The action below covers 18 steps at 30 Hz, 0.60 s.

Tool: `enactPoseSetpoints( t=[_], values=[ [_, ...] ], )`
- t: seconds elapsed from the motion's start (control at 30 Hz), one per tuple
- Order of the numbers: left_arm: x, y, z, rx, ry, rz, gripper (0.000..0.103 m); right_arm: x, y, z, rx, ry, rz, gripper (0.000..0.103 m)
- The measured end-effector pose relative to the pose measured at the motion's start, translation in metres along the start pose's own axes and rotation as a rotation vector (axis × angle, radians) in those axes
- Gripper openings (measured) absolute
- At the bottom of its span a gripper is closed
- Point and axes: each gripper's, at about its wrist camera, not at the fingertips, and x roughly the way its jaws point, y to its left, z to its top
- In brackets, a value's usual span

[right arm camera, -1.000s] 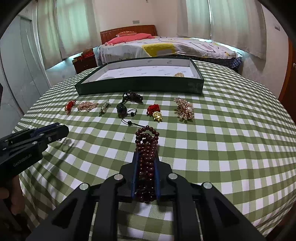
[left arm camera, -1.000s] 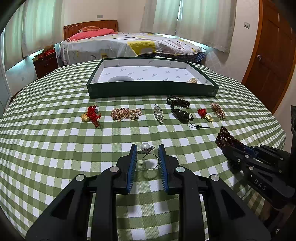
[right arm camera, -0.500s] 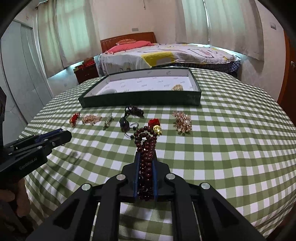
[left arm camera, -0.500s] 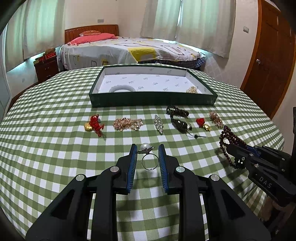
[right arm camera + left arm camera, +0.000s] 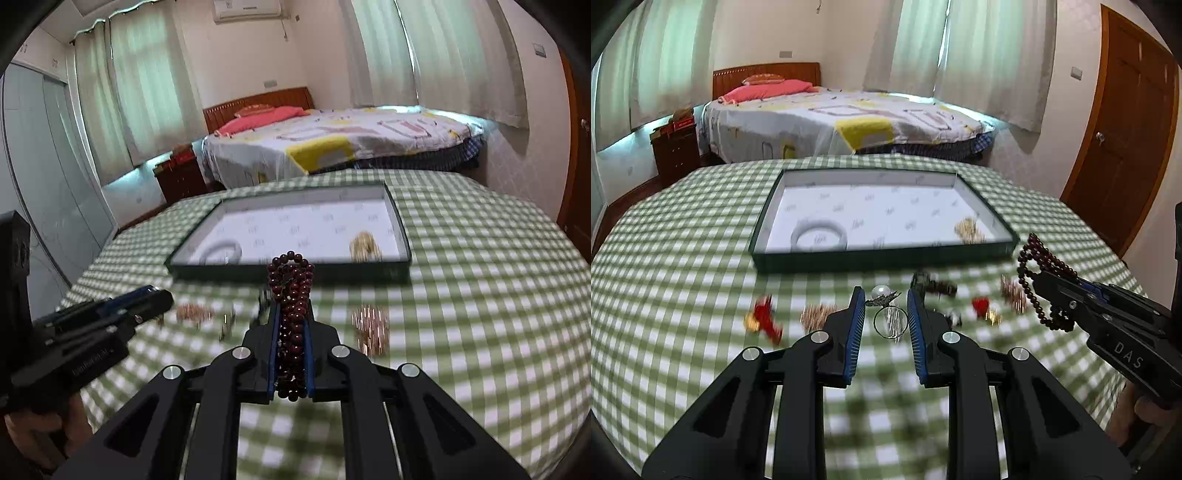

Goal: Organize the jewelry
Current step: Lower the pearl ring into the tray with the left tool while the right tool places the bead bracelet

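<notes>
Left wrist view: left gripper is clamped on a pearl ring, band pinched between the two blue pads, pearl at the fingertips, ring clear of the tablecloth. Right gripper shows at the right edge with a loop of dark red beads hanging from its tip.

Right wrist view: right gripper is closed on the bead bracelet, strands bunched between the fingers, loop standing up past the tips, in front of the tray's near wall. Left gripper is at the left, a hand under its body.

Green tray with white lining sits mid-table beyond both grippers. Inside: a white bangle near-left corner, a gold piece near-right corner.

On the checked cloth just before the tray, blurred: a red-and-gold charm, a gold chain heap, a dark cord piece, a small red-and-gold item, a gold brooch. Details too smeared to tell.

Bed and wooden door behind.
</notes>
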Motion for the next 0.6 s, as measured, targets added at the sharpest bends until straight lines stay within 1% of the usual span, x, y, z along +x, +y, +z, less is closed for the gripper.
enactPoseSetpoints(
  t=[0.2,0.33,0.43,0.6],
  values=[
    [0.027,-0.002,0.038,-0.006,-0.021,-0.012,0.023,0.023,0.004,0.044,-0.01,-0.05,0.018,0.011],
    [0.058,-0.001,0.06,-0.01,-0.002,-0.006,0.023,0.047,0.003,0.067,-0.005,-0.055,0.033,0.011],
    [0.086,0.001,0.069,-0.014,0.028,0.0,0.023,0.071,-0.002,0.075,0.003,-0.03,0.031,0.011],
    [0.133,0.003,0.072,-0.008,0.107,0.019,0.023,0.118,-0.015,0.071,0.019,0.058,0.02,0.011]
  ],
)
